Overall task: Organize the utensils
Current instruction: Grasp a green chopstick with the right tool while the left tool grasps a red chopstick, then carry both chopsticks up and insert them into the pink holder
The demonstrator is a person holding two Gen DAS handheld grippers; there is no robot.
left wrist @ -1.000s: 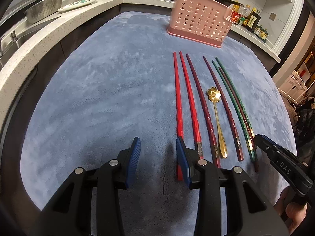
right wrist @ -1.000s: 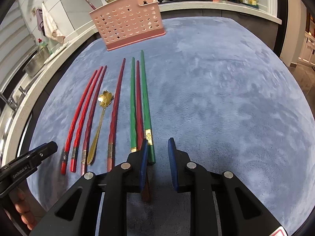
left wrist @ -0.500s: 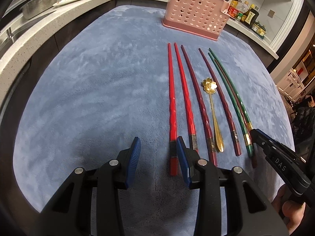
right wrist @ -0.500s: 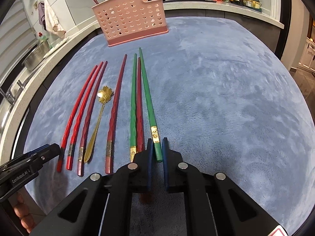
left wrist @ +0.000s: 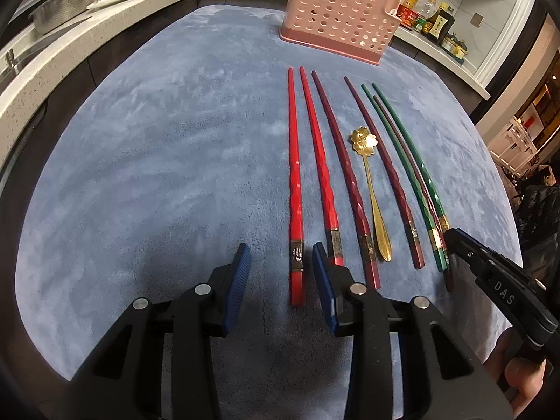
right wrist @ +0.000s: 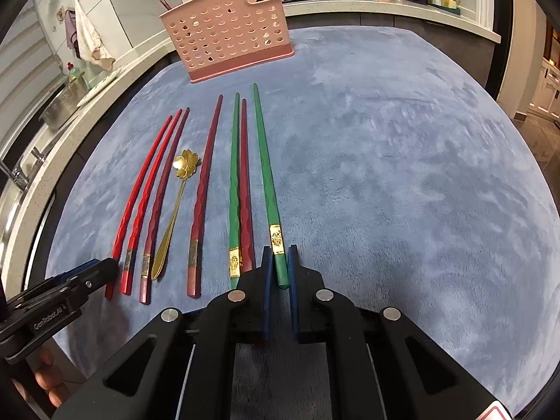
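— What sits around the two tongs?

— A row of long utensils on a blue-grey plush mat (right wrist: 402, 161): two bright red faceted chopsticks (left wrist: 295, 189), three dark maroon chopsticks (left wrist: 350, 175), a gold spoon with a flower-shaped bowl (left wrist: 364, 139), and two green chopsticks with gold bands. At the far end of the mat stands a pink perforated plastic utensil basket (right wrist: 227, 40), well apart from the row's tips.

— And the right gripper (right wrist: 279, 269)?

— Its blue pads are pressed together on the butt end of the outer green chopstick (right wrist: 266, 175), which lies at the right edge of the row. The maroon stick and the other green one lie just beside its left finger, crowding that side.

— The left gripper (left wrist: 280, 266)?

— Its jaws are spread, holding nothing. The butt of the leftmost red chopstick lies between the pads without touching either; the second red one runs under the right pad.

— What does each camera add?

— The left wrist view shows the right tool's black nose (left wrist: 497, 280) resting at the green stick's end and a bit of the person's hand below it, plus sauce bottles (left wrist: 430, 21) on the white counter. The right wrist view shows the basket's small side pocket, a rag hanging on the wall (right wrist: 87, 38), a steel colander (right wrist: 64, 103) by the sink, and a pan on the stove behind the basket.
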